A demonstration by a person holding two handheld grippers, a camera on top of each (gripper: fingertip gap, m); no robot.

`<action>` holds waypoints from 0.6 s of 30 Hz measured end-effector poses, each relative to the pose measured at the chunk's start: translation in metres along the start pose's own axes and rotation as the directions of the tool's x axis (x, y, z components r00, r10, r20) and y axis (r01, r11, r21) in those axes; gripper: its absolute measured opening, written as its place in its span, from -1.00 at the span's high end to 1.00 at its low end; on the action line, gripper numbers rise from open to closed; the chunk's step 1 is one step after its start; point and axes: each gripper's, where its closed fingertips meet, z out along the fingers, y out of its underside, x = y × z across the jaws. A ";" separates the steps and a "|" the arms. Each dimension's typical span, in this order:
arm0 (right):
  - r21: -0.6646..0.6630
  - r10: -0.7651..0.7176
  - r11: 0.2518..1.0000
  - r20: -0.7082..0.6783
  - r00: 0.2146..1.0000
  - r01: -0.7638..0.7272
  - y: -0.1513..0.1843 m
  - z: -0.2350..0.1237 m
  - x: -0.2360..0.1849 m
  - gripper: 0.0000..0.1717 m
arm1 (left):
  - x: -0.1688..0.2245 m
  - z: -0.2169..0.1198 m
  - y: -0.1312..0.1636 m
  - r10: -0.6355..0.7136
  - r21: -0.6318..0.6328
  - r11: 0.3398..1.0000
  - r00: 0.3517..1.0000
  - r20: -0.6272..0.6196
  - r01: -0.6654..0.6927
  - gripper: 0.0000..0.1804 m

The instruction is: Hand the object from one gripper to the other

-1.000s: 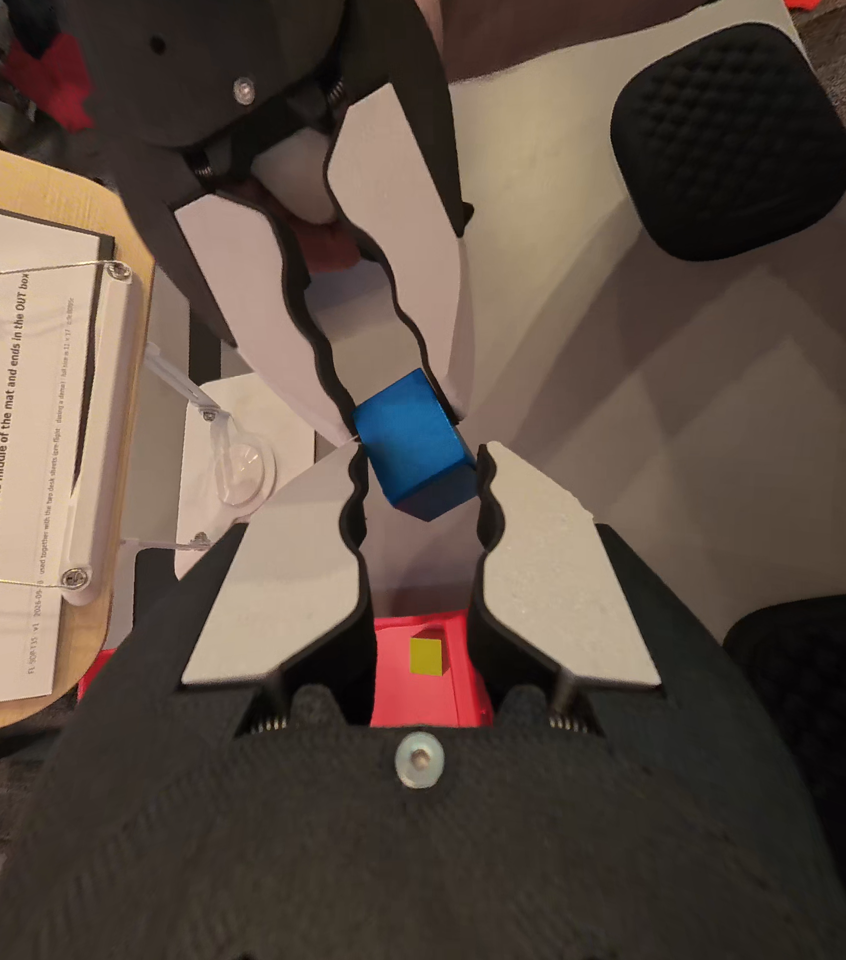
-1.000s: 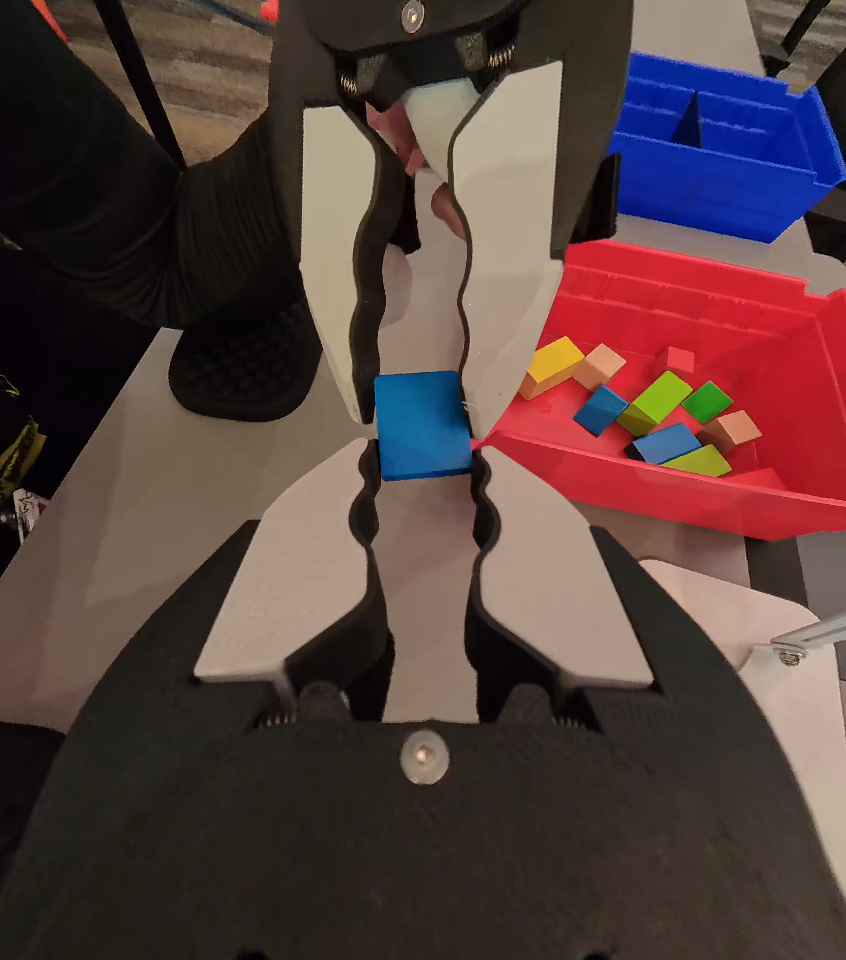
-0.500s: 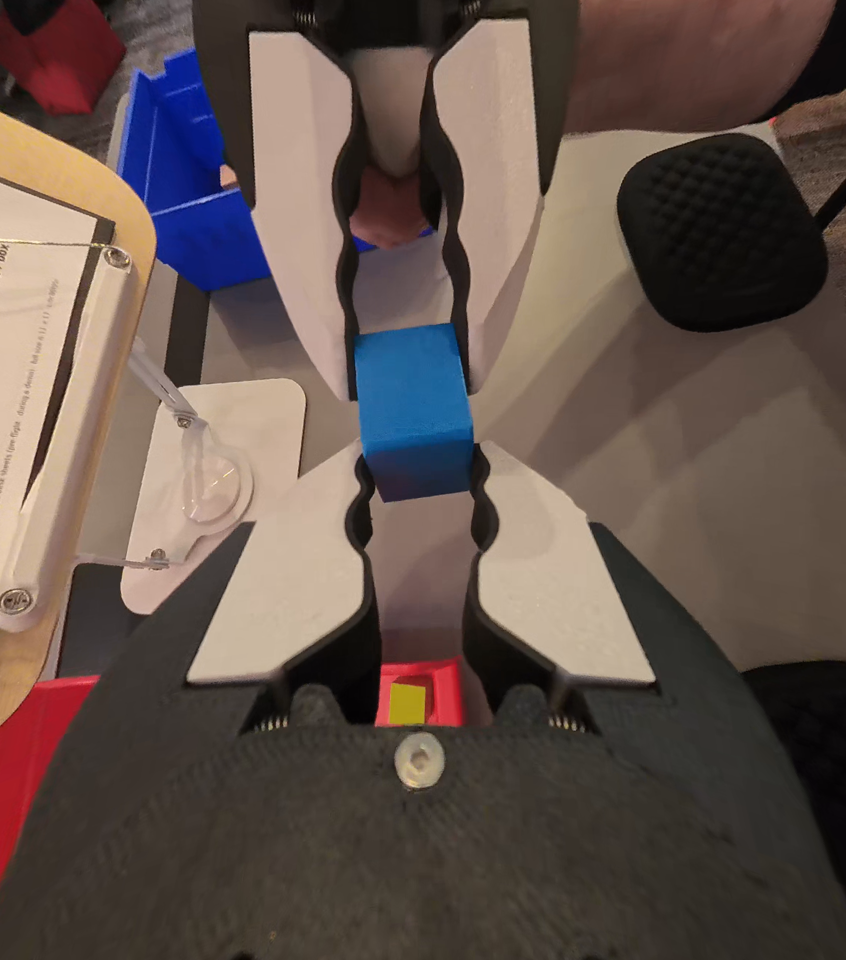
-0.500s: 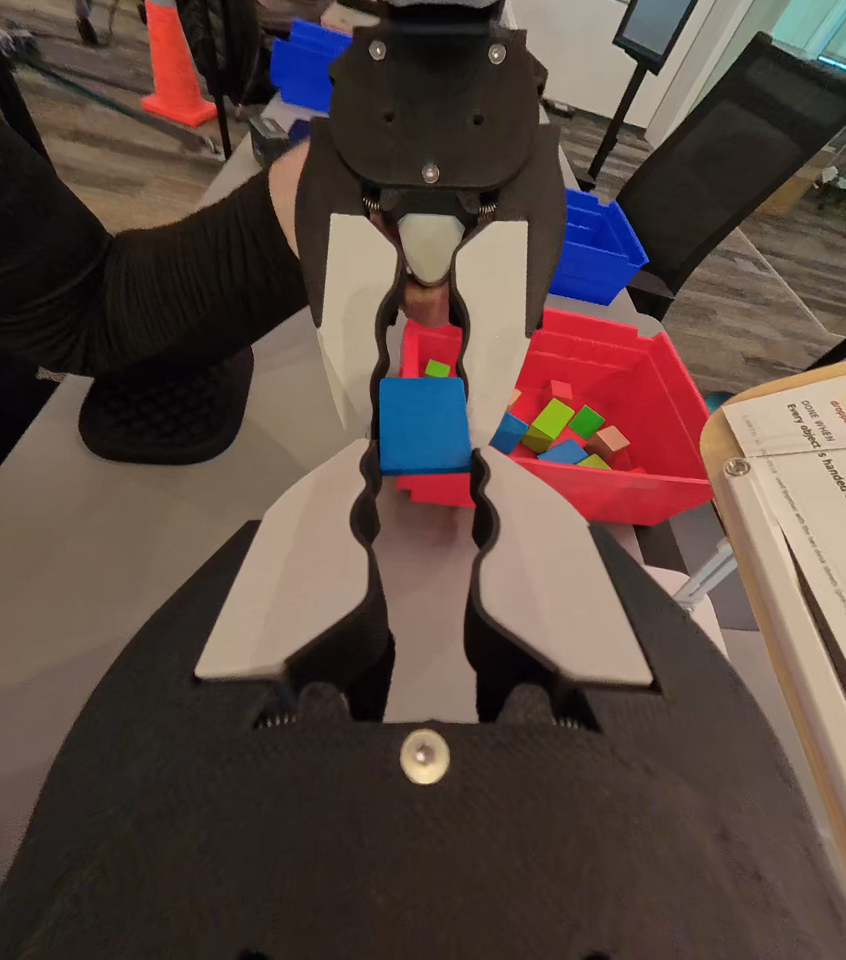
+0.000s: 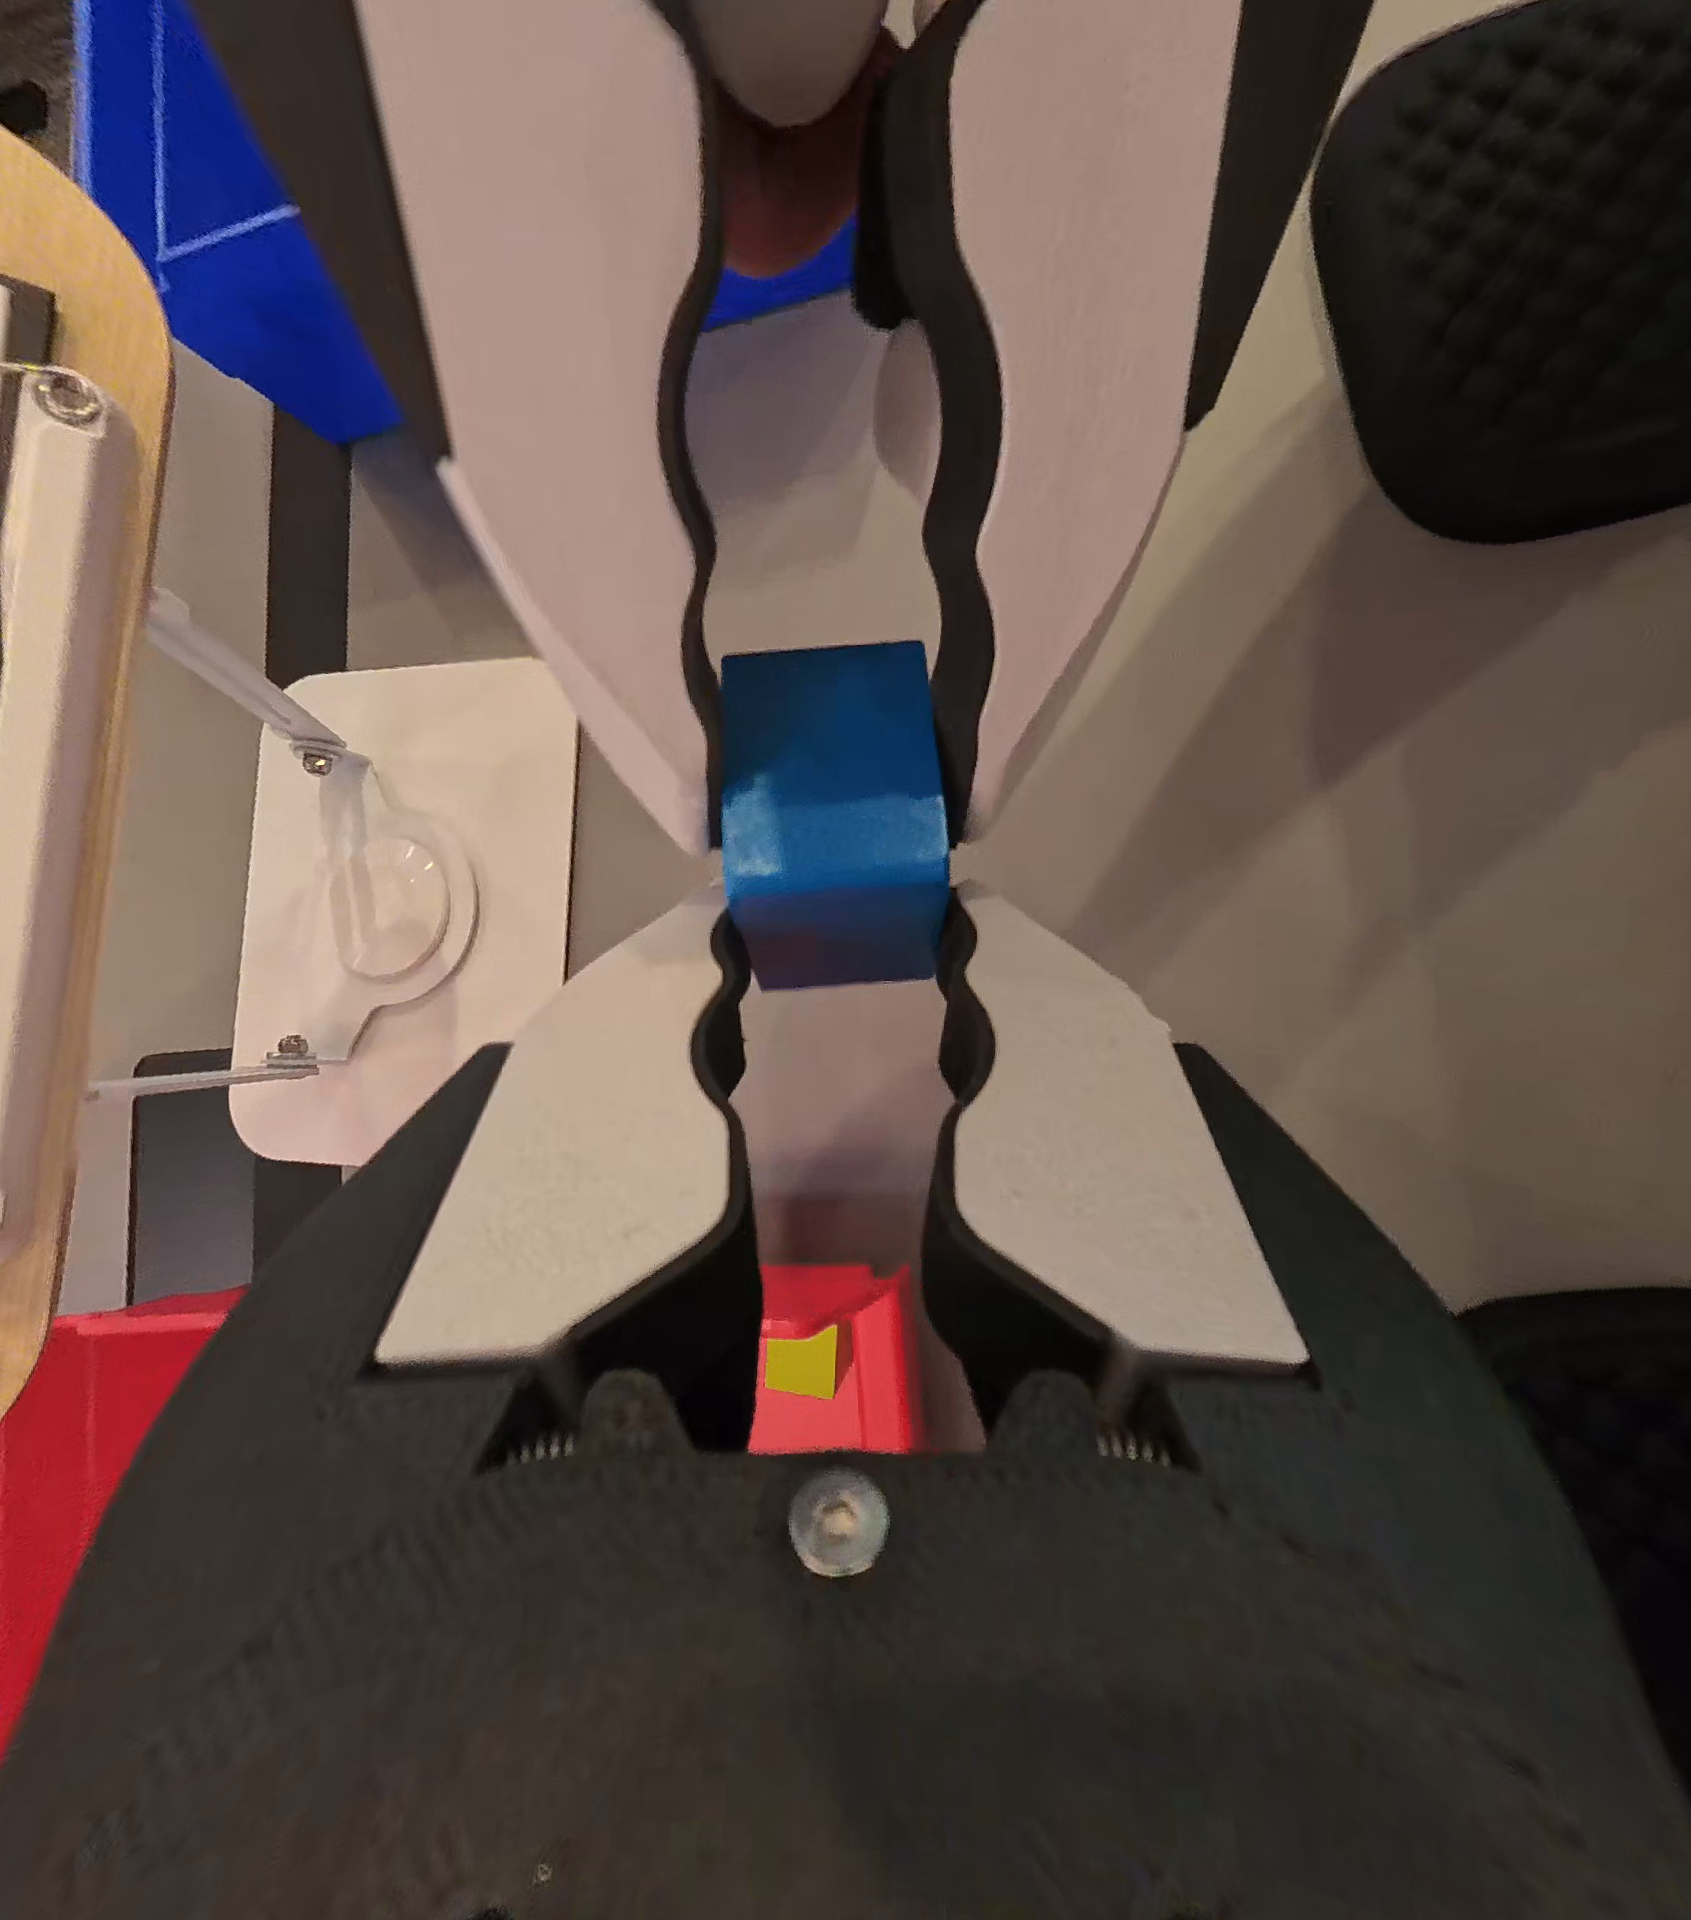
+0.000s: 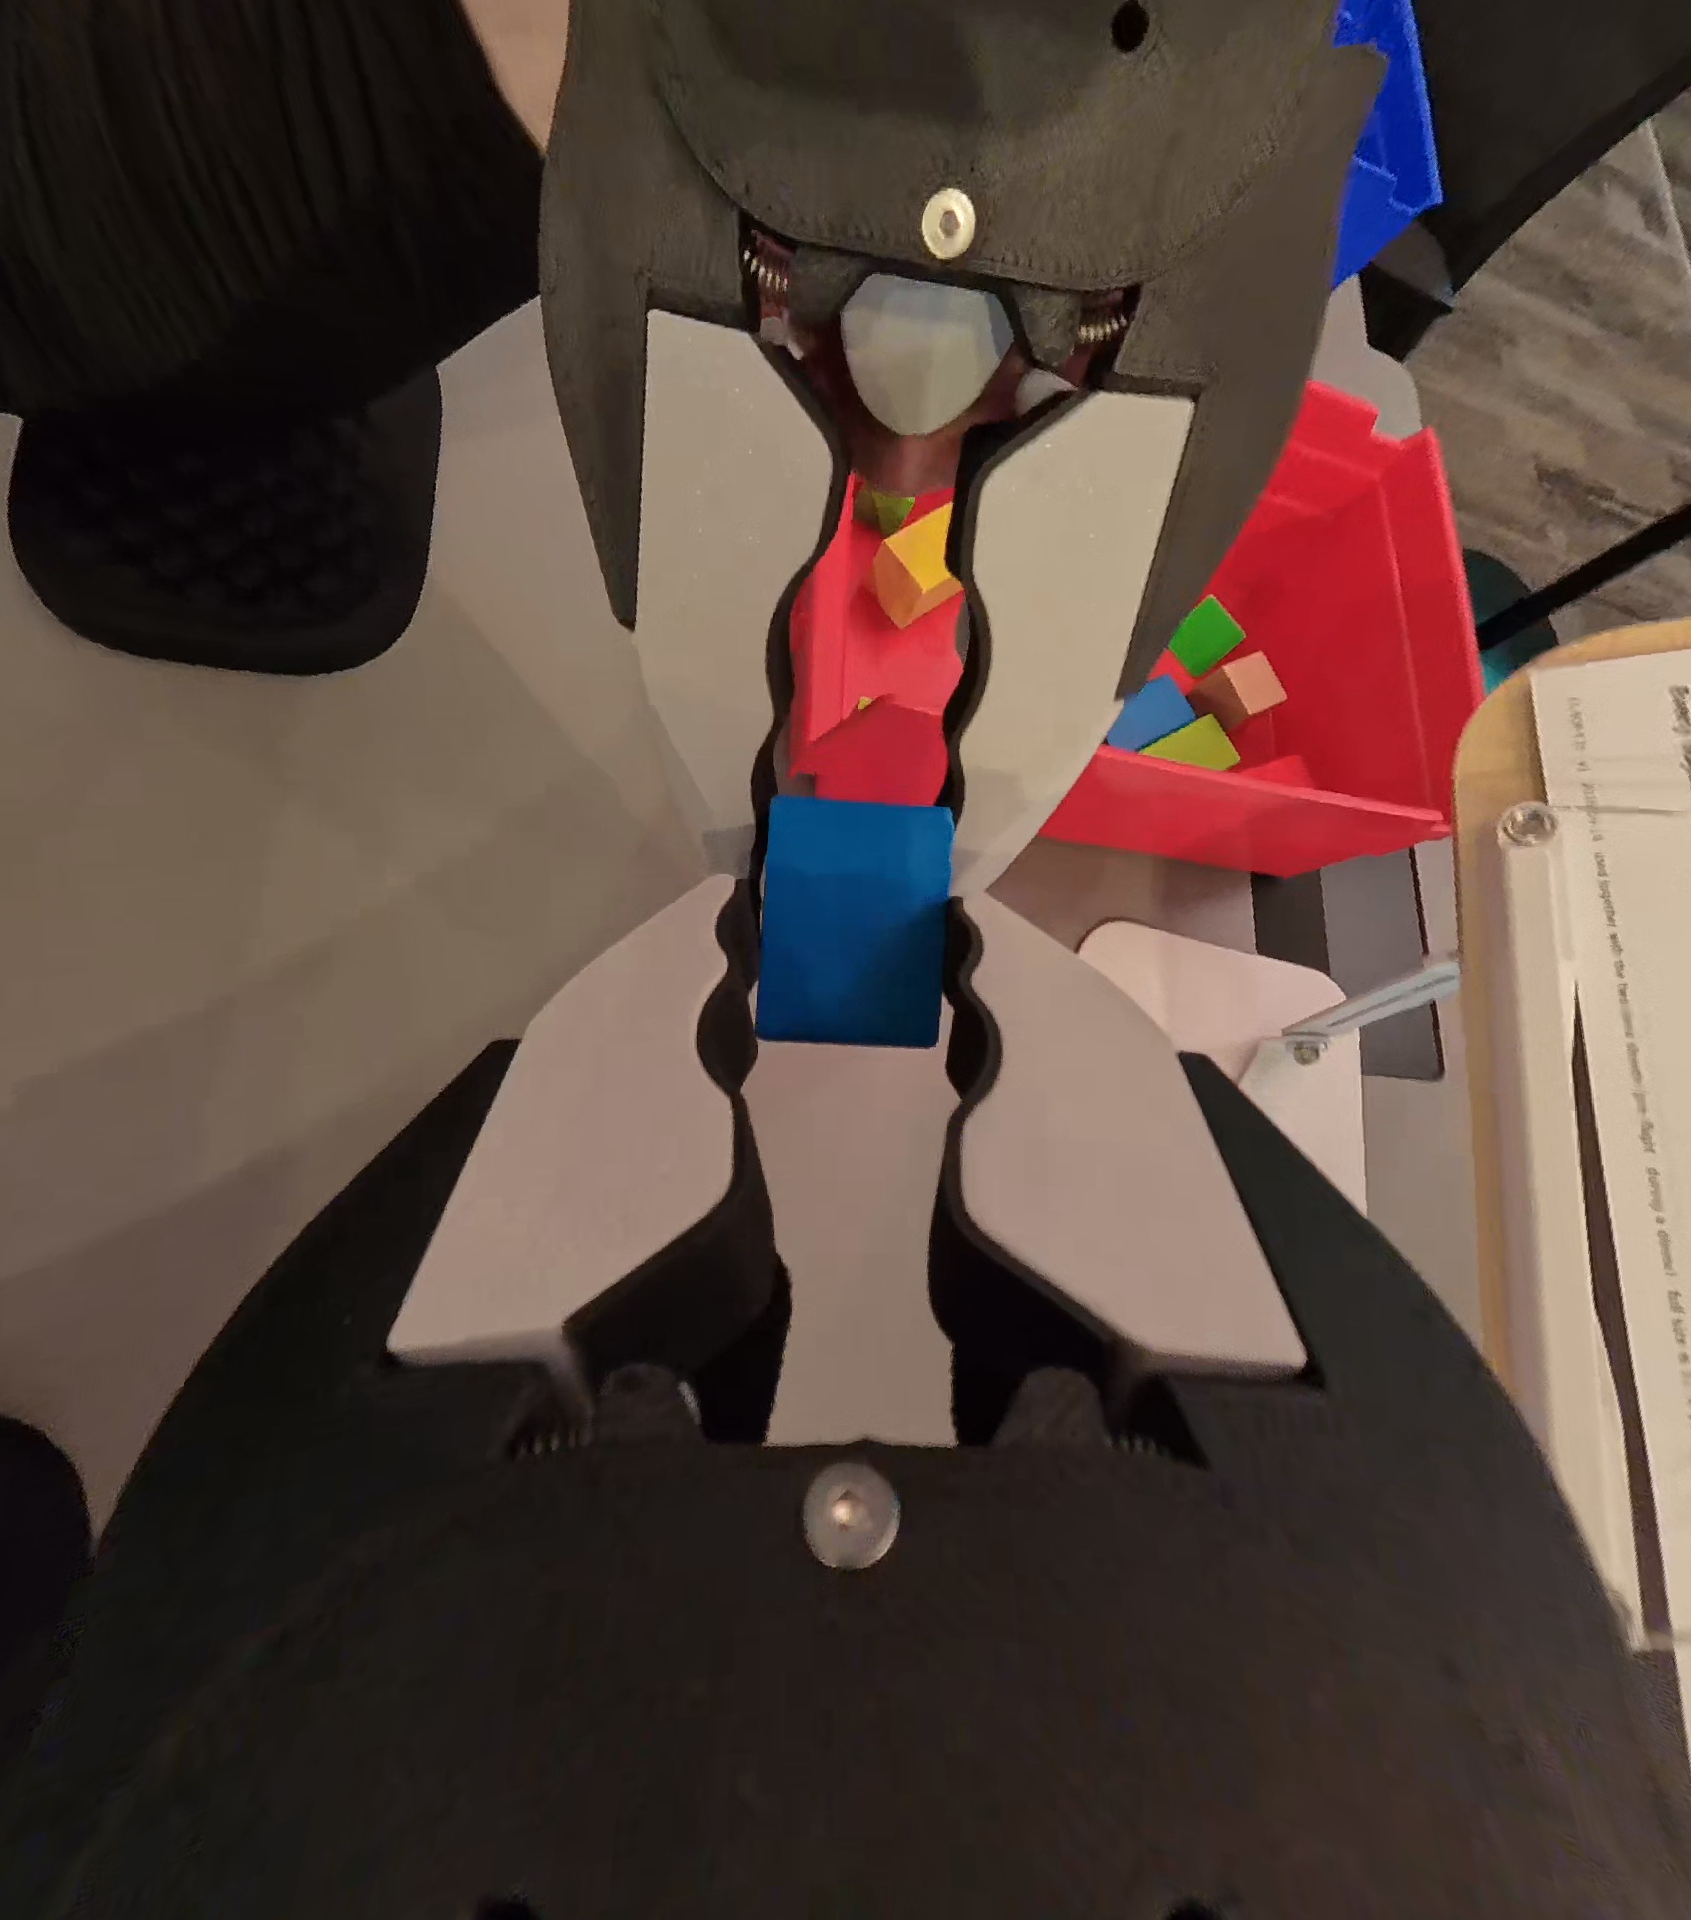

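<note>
Squarely cubic blue block (image 5: 828, 831) — matte, pale sheen on top face.

Red bin (image 6: 1267, 831) crowds right of gripper tips; grey tabletop (image 6: 301, 883) free leftward.

Blue block (image 5: 825, 831): side faces hidden behind finger pads of both grippers in both views; pad contact not clearly readable. Red bin (image 6: 1340, 665): left part hidden behind left gripper (image 6: 856, 831) at 12 o'clock; blocks there seen only through finger slit. In left wrist view red bin (image 5: 93, 1455) mostly covered by gripper body at 6 o'clock. Blue bin (image 5: 228, 208) cut by top edge, 11 o'clock. Paper sheet (image 6: 1672, 1143) cut by right edge, 3 o'clock, print blurred. Black pad (image 5: 1568, 260) clipped at 2 o'clock.
</note>
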 end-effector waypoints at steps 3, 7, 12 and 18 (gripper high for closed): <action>-0.015 0.114 0.993 -0.138 0.984 -0.117 0.026 -0.039 0.029 0.63 | -0.024 -0.009 0.014 -0.112 -0.014 0.993 0.989 0.092 0.114 0.24; -0.062 0.389 0.895 -0.379 0.840 -0.442 0.132 -0.115 0.081 0.63 | -0.052 -0.028 0.046 -0.223 0.004 0.974 0.958 0.177 0.226 0.37; -0.101 0.605 0.647 -0.535 0.590 -0.755 0.289 -0.144 0.096 0.62 | -0.076 -0.030 0.107 -0.349 -0.104 0.916 0.898 0.267 0.387 0.39; -0.167 0.665 0.487 -0.565 0.488 -0.858 0.366 -0.120 0.087 0.62 | -0.090 -0.028 0.175 -0.479 -0.179 0.817 0.817 0.320 0.549 0.43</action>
